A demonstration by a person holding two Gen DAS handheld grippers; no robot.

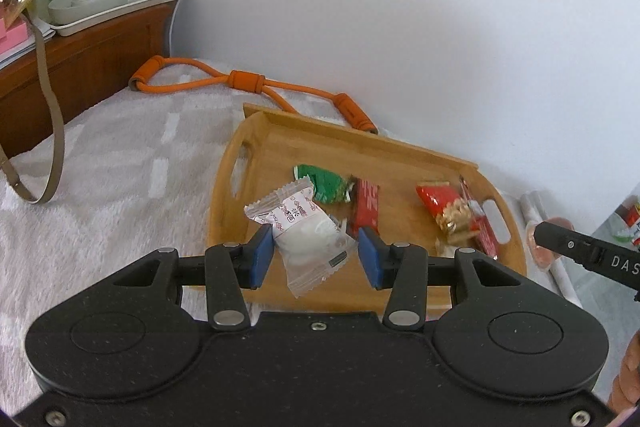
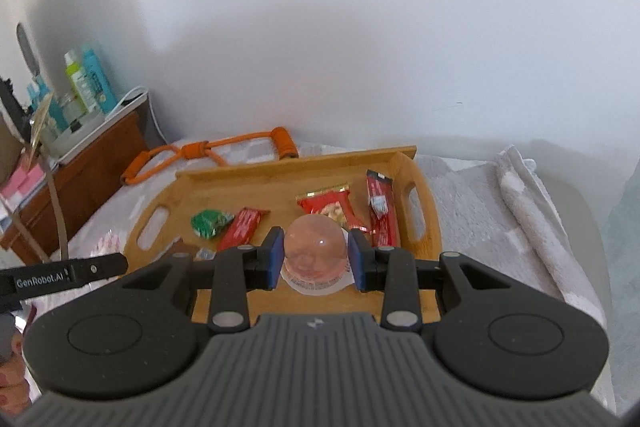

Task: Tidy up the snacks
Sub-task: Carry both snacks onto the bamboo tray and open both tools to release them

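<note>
While both grippers hang over the wooden tray [image 1: 404,151], each carries 1 snack: the left gripper [image 1: 316,255] has its blue pads [image 1: 262,255] spread fairly wide with a clear-wrapped white cake [image 1: 310,231] between them, the left pad touching the wrapper and the right pad apparently standing just off it, so whether the grip is firm cannot be told; the right gripper [image 2: 316,257] is closed partway onto a pink jelly cup [image 2: 316,247], both pads against its domed sides. Risk 1, as a judgement: the cake's slack film gives little purchase, and a tilt could let it slide out short of the tray. Risk 2: the jelly cup's smooth curved wall could squirt forward under added squeeze. Risk 3: the 2 grippers are near each other over the same tray and could collide. Already lying in the tray are a green packet [image 1: 326,183], a red bar [image 1: 366,207], a red nut packet [image 1: 444,211] and a red stick pack [image 2: 382,207]. Bare wood remains along the near edge and the left end beside the handle slot [image 1: 240,167]; the raised rim and the wall close behind limit travel rearward.
</note>
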